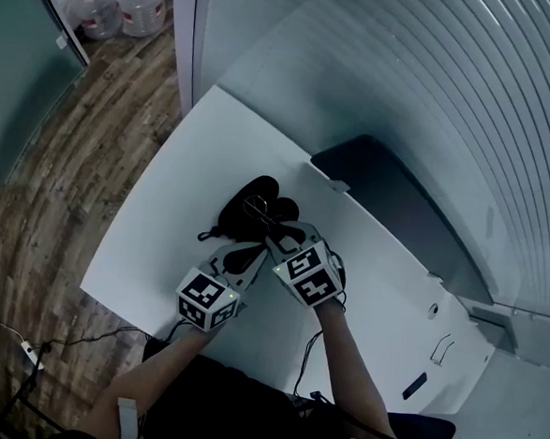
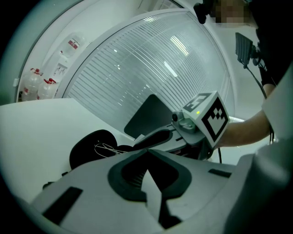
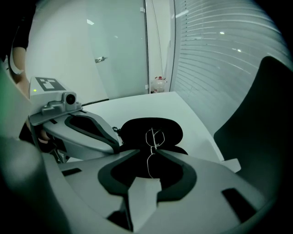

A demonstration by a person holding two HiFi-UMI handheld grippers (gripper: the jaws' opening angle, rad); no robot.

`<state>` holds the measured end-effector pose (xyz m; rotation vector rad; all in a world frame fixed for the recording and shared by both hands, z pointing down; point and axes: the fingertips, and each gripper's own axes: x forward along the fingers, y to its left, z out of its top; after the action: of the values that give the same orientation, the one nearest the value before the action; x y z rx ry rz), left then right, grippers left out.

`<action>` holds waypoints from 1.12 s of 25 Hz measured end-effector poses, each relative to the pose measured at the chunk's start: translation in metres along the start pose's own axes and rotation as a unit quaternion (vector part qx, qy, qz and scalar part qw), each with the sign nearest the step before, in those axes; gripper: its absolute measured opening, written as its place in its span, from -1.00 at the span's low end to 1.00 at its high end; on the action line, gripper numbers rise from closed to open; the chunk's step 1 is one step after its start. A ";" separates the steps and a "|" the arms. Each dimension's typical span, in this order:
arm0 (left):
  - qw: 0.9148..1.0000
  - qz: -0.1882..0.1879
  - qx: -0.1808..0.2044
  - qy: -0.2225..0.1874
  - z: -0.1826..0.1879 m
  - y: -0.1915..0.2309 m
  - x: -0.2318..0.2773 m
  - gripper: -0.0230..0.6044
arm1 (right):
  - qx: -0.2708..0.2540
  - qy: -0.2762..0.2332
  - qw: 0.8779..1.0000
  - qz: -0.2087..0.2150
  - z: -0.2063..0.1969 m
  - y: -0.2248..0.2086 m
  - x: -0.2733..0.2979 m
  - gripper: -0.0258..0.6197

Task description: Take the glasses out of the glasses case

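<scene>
evidently the glasses [image 3: 154,136] are being taken by their thin wire frame. the right gripper [image 3: 153,154] is closed on that wire, which is pinched where the two jaw tips meet. one loop is seen above the tips, over the case [image 3: 137,128], and another below them in the hollow between the jaws. the wire is judged to be chosen so that the lenses are not pressed. whether the frame is clear of the case cannot be told.

the left gripper [image 2: 147,154] is closed too, tips together with nothing between them. it is held just beside the right one at the near side of the case, probably so that the case can be steadied if it is dragged.

the case is set open near the middle of the desk [image 1: 153,215], somewhat toward its left edge. it is black, matt and rounded, like two shallow shells. the frame is fine, bright metal, likely springy and easily bent. the desk top is white, smooth and flat.
</scene>
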<state>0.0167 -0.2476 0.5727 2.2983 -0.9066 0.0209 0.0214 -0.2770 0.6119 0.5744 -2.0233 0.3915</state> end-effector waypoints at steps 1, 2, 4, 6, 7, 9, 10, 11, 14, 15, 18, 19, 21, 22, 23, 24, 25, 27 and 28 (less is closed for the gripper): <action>1.000 0.002 -0.002 0.001 0.000 0.002 0.001 -0.90 | -0.003 0.005 1.000 0.002 0.000 -0.001 0.002 -0.62; 1.000 0.003 -0.005 0.001 -0.001 0.004 0.002 -0.91 | -0.007 0.011 1.000 0.006 -0.001 -0.002 0.005 -0.63; 1.000 0.005 -0.012 0.002 -0.001 0.006 0.003 -0.91 | -0.015 0.024 0.999 0.015 0.000 -0.003 0.008 -0.63; 1.000 0.007 -0.019 0.001 -0.001 0.008 0.005 -0.91 | -0.022 0.040 0.999 0.022 -0.001 -0.004 0.009 -0.63; 1.000 0.007 -0.021 0.000 -0.001 0.009 0.006 -0.91 | -0.026 0.047 0.998 0.023 -0.001 -0.005 0.010 -0.63; 1.000 0.009 -0.026 0.000 0.000 0.010 0.008 -0.91 | -0.033 0.057 0.998 0.025 0.000 -0.007 0.011 -0.62; 1.000 0.010 -0.027 0.000 0.000 0.010 0.009 -0.90 | -0.038 0.062 0.997 0.025 0.000 -0.008 0.011 -0.62; 1.000 0.010 -0.028 -0.001 0.000 0.010 0.009 -0.91 | -0.045 0.068 0.996 0.024 0.001 -0.009 0.010 -0.63; 0.999 0.009 -0.035 -0.007 0.004 0.008 0.010 -0.90 | -0.076 0.089 0.993 0.018 0.005 -0.012 0.006 -0.63; 0.999 0.010 -0.038 -0.010 0.005 0.008 0.009 -0.91 | -0.084 0.094 0.992 0.019 0.007 -0.013 0.006 -0.63; 0.999 0.016 -0.047 -0.016 0.008 0.013 0.011 -0.91 | -0.091 0.103 0.990 0.026 0.011 -0.016 0.012 -0.63; 0.999 0.016 -0.048 -0.016 0.008 0.014 0.012 -0.91 | -0.090 0.105 0.990 0.028 0.011 -0.017 0.014 -0.63; 0.999 0.017 -0.049 -0.015 0.008 0.015 0.014 -0.91 | -0.087 0.110 0.990 0.031 0.011 -0.020 0.018 -0.63; 0.998 0.017 -0.050 -0.015 0.009 0.016 0.015 -0.91 | -0.087 0.111 0.989 0.032 0.012 -0.021 0.019 -0.63; 0.998 0.018 -0.051 -0.015 0.009 0.017 0.015 -0.91 | -0.087 0.114 0.989 0.034 0.012 -0.022 0.021 -0.63; 0.998 0.018 -0.053 -0.015 0.009 0.018 0.016 -0.91 | -0.088 0.117 0.989 0.036 0.012 -0.022 0.022 -0.63; 0.998 0.018 -0.053 -0.014 0.009 0.019 0.017 -0.91 | -0.091 0.121 0.988 0.038 0.012 -0.023 0.023 -0.63; 0.998 0.019 -0.054 -0.011 0.007 0.021 0.018 -0.90 | -0.097 0.131 0.986 0.040 0.010 -0.024 0.026 -0.63; 0.998 0.019 -0.055 -0.009 0.006 0.021 0.019 -0.91 | -0.101 0.135 0.985 0.041 0.010 -0.024 0.027 -0.63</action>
<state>0.0166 -0.2740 0.5848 2.1828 -0.9379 -0.0338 0.0160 -0.3082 0.6318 0.2966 -1.8019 0.2916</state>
